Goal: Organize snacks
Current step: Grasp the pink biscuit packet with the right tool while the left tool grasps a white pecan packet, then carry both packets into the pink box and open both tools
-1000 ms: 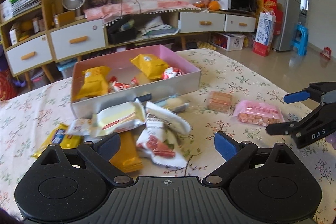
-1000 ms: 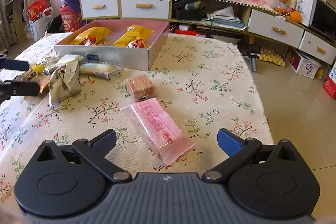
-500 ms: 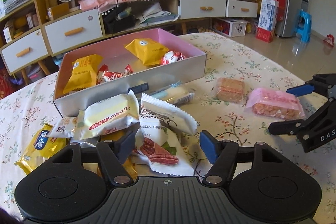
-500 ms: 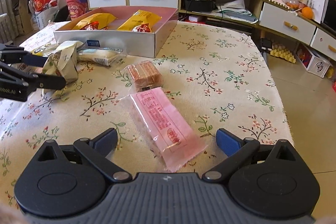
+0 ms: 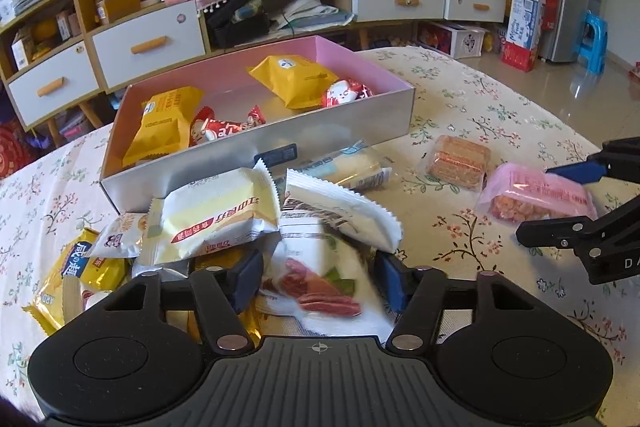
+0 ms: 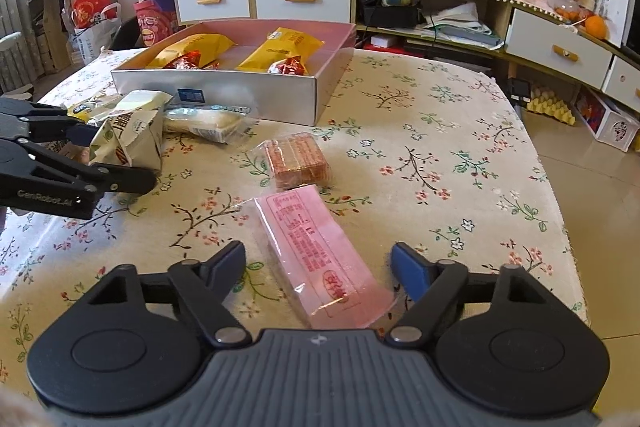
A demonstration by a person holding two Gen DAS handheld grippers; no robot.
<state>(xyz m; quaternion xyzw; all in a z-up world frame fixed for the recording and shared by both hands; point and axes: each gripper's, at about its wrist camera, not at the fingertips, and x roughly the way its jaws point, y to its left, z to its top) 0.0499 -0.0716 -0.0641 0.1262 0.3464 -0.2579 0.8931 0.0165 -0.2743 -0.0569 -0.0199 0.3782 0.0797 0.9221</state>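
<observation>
A table under a floral tablecloth carries an open pink-lined box, a heap of snack packets before it, a clear-wrapped biscuit pack and a pink packet.

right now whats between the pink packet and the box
The clear-wrapped biscuit pack lies between the pink packet and the box, seen in the right wrist view.

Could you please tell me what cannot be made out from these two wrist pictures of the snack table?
- Left wrist view: the white pecan packet is motion-blurred, so whether the left gripper already pinches it is unclear.
- Left wrist view: the gold packet is mostly hidden under other packets and the gripper body.
- Right wrist view: the near end of the pink packet is covered by the right gripper.
- Both views: small print on the wrappers is too small to read.
</observation>
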